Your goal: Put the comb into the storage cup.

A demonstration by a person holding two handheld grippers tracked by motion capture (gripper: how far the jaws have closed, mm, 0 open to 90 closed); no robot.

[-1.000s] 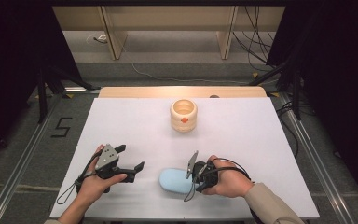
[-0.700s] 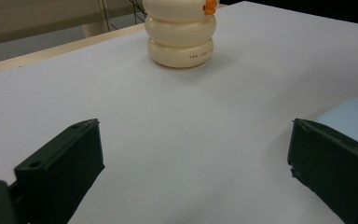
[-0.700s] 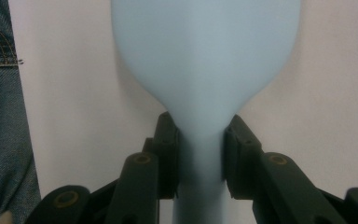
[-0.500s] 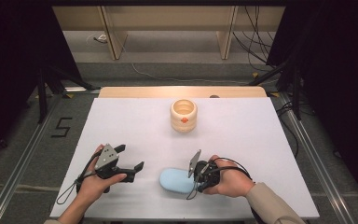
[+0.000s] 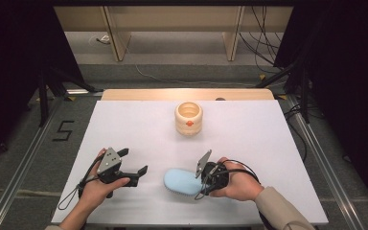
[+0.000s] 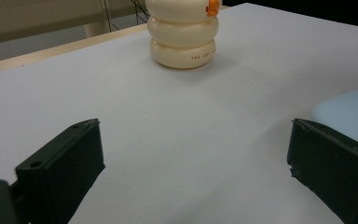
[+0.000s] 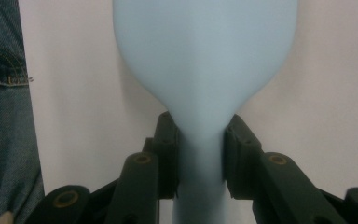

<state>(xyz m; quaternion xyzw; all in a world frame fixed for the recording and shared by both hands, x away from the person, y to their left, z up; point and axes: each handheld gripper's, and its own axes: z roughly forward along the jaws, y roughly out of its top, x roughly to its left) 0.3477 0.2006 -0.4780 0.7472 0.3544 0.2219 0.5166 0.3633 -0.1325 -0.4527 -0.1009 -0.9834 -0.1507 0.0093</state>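
My right gripper (image 5: 202, 178) clamps the narrow handle of a pale blue brush (image 5: 181, 181) near the front edge of the white table (image 5: 268, 143).

From the right gripper view, my two black pads press the brush's neck from both sides, its broad head (image 7: 205, 51) reaching away over the table, with blue denim at the left edge. In the high view the brush lies low, bristles down, between my two hands. My left gripper (image 5: 135, 167) rests just left of it, jaws spread wide and empty, the brush's pale edge showing beside one jaw. A cream ribbed cup (image 5: 189, 118) with an orange spot stands upright mid-table, well apart from both.
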